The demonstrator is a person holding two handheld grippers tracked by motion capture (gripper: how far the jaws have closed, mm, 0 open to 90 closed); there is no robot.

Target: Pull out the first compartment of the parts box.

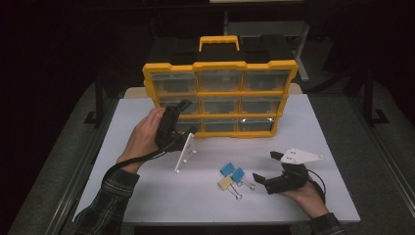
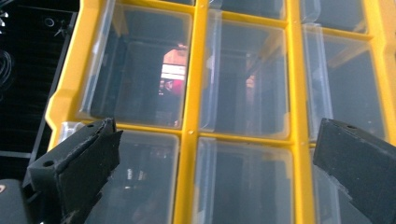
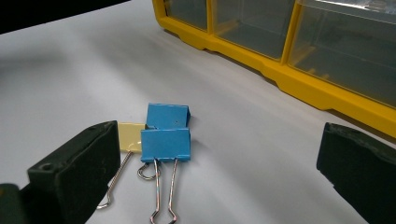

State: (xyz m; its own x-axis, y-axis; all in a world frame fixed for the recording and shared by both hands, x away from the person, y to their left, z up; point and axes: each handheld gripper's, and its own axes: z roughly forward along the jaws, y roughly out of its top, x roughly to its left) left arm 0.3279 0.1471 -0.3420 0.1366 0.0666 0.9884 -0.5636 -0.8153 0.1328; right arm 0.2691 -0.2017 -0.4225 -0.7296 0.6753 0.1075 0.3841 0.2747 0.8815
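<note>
From the high view, a yellow plastic organiser case with clear drawers stands upright at the back of the white table. The left gripper is raised against the case's lower left drawers, jaws spread, hand wrapped round its body. Three binder clips, two blue and one pale yellow, lie close together on the table in front. The right gripper rests low beside them, jaws wide, wrist down near the table edge.

Left gripper view: both black jaws apart, nothing between them, the clear drawer fronts right ahead. If a drawer is the aim, I'd say square up on one front first.

Right gripper view: jaws wide open, the blue clip lying between them, its wire handles pointing back at the camera. Best grip, I reckon, is across the painted body, not the springy wires.
</note>
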